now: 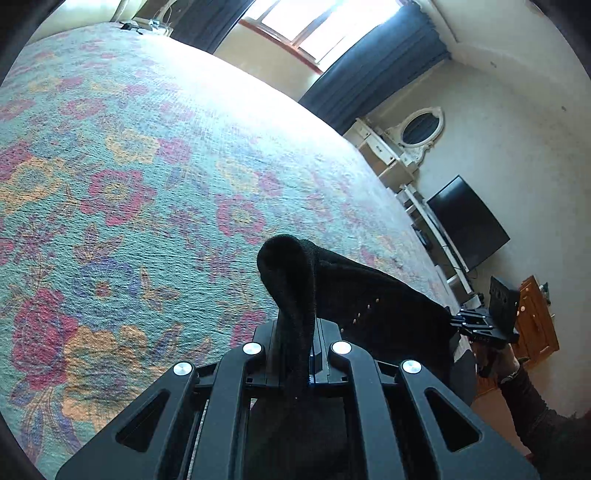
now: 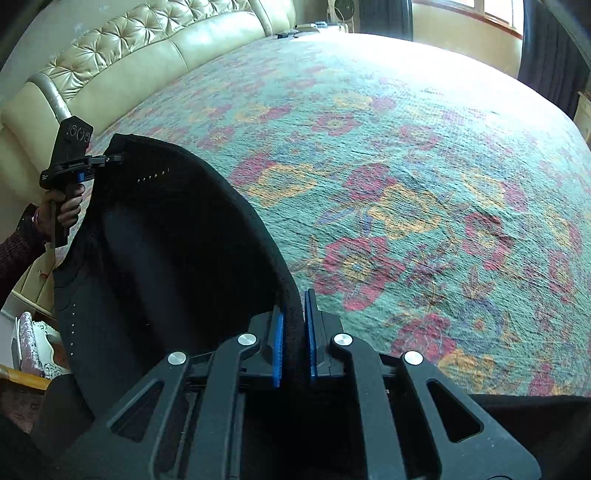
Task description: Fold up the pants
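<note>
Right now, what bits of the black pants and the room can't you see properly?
- Legs of the black pants: right wrist view, they hang below the bed edge, hidden behind the right gripper.
- Pants fabric past the left gripper: left wrist view, bunched and too dark to read.
- Items at the far end of the flowered bedspread: both views, too small.
- Window: left wrist view, washed out by glare.

left gripper (image 1: 293,354) clamped on black pants (image 1: 369,306), right gripper (image 1: 456,323) pinching the far end, floral bedspread (image 1: 129,166) underneath
</note>
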Motion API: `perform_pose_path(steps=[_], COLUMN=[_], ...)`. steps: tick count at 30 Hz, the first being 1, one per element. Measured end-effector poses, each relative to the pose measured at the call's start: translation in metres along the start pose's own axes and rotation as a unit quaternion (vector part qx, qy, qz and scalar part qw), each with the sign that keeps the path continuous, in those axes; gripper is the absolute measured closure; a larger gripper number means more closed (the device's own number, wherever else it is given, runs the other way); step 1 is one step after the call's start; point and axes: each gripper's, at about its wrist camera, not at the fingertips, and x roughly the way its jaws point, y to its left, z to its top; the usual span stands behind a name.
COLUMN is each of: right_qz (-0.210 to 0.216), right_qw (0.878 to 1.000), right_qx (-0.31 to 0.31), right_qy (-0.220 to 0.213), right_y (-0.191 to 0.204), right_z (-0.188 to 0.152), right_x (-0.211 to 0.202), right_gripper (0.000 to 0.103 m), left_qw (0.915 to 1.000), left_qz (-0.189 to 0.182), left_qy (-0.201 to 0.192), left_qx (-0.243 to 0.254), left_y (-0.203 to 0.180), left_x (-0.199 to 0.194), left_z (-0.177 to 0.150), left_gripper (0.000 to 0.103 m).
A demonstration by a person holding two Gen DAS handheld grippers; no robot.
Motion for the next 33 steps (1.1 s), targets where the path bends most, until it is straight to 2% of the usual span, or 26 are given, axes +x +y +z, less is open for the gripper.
perform_pose_path(steps=[4,7,9,10,11,13,14,16,17,18,20,22,24,26,28,30,31,33], right_qz=[-0.007,-0.009,-0.009,-0.013,-0.014,-0.004,0.002,0.000,0.007,0.020,0.048,0.086,0.128,0.174,0.196,0.202,0.206,0.216], right_qw=[0.999,0.999,0.999,0.999,0.999,1.000,1.000,1.000,1.000,1.000,0.997,0.989,0.972,0.947,0.927,0.913,0.907,0.893], right_qx=[-0.014,-0.020,-0.022,-0.027,-0.029,-0.023,-0.020,-0.011,0.001,0.019,0.066,0.122,0.195,0.267,0.319,0.353,0.365,0.393], right_qy=[-0.036,-0.042,-0.038,-0.033,-0.026,0.000,0.014,0.009,0.008,0.007,-0.003,-0.015,-0.025,-0.031,-0.032,-0.033,-0.034,-0.039], right_y=[0.039,0.065,0.080,0.087,0.094,0.102,0.105,0.109,0.109,0.108,0.102,0.093,0.080,0.067,0.057,0.053,0.051,0.048], right_z=[-0.046,-0.085,-0.112,-0.121,-0.133,-0.151,-0.159,-0.168,-0.168,-0.168,-0.169,-0.172,-0.179,-0.185,-0.190,-0.194,-0.197,-0.203], right_x=[-0.038,-0.047,-0.045,-0.037,-0.031,-0.015,-0.008,-0.007,-0.010,-0.014,-0.025,-0.033,-0.037,-0.032,-0.026,-0.020,-0.019,-0.015], right_gripper=[0.093,0.091,0.090,0.090,0.090,0.089,0.088,0.081,0.073,0.063,0.051,0.049,0.048,0.048,0.048,0.048,0.047,0.046], left_qw=[0.9986,0.9977,0.9979,0.9980,0.9971,0.9953,0.9937,0.9915,0.9896,0.9867,0.9773,0.9647,0.9571,0.9540,0.9539,0.9548,0.9534,0.9450], left_qz=[-0.041,-0.054,-0.053,-0.051,-0.058,-0.038,-0.030,0.003,0.016,0.018,0.012,0.007,0.005,0.003,0.004,0.026,0.034,0.047], left_qy=[-0.031,-0.040,-0.035,-0.031,-0.029,-0.017,-0.010,-0.001,0.002,0.001,-0.027,-0.052,-0.074,-0.081,-0.086,-0.088,-0.090,-0.092], left_qx=[0.005,0.008,-0.009,-0.022,-0.041,-0.088,-0.108,-0.130,-0.143,-0.162,-0.210,-0.258,-0.280,-0.288,-0.288,-0.283,-0.286,-0.310], left_y=[-0.012,-0.027,-0.027,-0.023,-0.019,-0.005,0.002,0.006,0.008,0.010,0.014,0.013,0.005,-0.008,-0.022,-0.031,-0.034,-0.034], left_x=[-0.040,-0.061,-0.074,-0.079,-0.083,-0.089,-0.092,-0.098,-0.103,-0.108,-0.126,-0.141,-0.148,-0.146,-0.140,-0.132,-0.128,-0.122], left_z=[-0.028,-0.057,-0.083,-0.097,-0.107,-0.132,-0.144,-0.165,-0.174,-0.181,-0.196,-0.208,-0.215,-0.214,-0.209,-0.202,-0.199,-0.194], left_gripper=[0.096,0.095,0.093,0.091,0.083,0.064,0.062,0.062,0.061,0.061,0.059,0.058,0.057,0.057,0.057,0.050,0.042,0.042])
